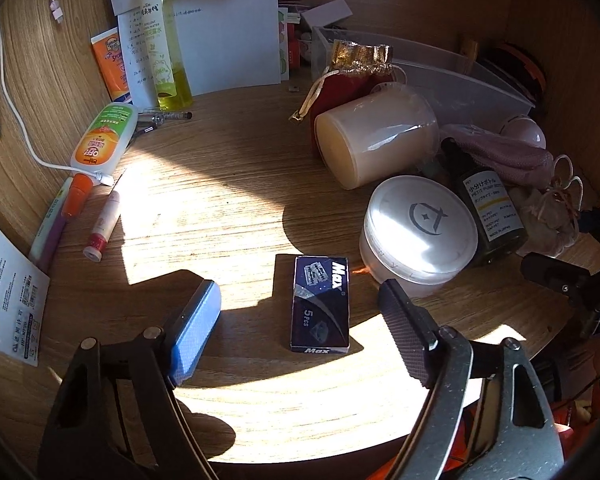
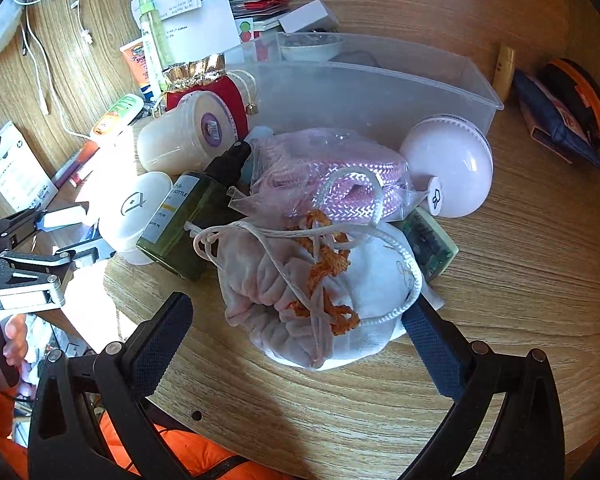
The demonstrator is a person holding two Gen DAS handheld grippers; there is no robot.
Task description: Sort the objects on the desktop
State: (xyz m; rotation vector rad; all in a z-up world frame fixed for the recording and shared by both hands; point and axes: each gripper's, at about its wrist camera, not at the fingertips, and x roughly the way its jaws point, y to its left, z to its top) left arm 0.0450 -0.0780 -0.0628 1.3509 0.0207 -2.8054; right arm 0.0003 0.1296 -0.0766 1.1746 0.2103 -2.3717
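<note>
Wood-grain surface (image 1: 236,184) carries many small things, and a dark blue blade box (image 1: 320,304) lies flat on it in the lower middle of the left wrist view; its long axis runs away from the camera, nearly along the line between the two fingers. The left tool (image 1: 300,326) points steeply down with the box between its pads; the blue pad stands to the left of the box and the black pad to the right, both apart from it, so the tool is open and holds nothing. I judge that the left tool is the one for this box, and that closing across its short sides is the coming move; the white round jar (image 1: 418,230) sits just beside the black pad and may be bumped.

In the right wrist view the right tool (image 2: 296,340) is also apart, tilted down over a pale drawstring pouch (image 2: 312,292) in the frame's middle; its right pad is at the pouch's edge, its left pad is clear.
</note>
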